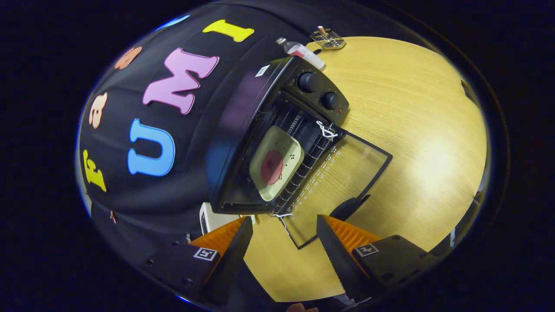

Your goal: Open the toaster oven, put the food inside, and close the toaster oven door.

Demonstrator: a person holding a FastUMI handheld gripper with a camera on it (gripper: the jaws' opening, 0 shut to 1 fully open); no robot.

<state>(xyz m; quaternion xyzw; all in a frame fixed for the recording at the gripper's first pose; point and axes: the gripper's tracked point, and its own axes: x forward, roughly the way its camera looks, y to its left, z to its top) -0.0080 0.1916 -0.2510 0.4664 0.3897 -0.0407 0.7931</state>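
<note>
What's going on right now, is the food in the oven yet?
Gripper open, holding nothing, fingers just short of the door. Door down flat; plate with food on the rack inside the oven. Nothing blocking the door.

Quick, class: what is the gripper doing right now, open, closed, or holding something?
Gripper: open, holding nothing; its fingers sit apart just short of the toaster oven's lowered door.

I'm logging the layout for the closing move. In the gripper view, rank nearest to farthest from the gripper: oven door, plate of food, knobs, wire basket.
With the gripper open:
1. Oven door, lying open just ahead of the fingers.
2. Plate of food, on the rack inside the oven.
3. Knobs, on the oven's panel.
4. Wire basket, far end of the table.
</note>
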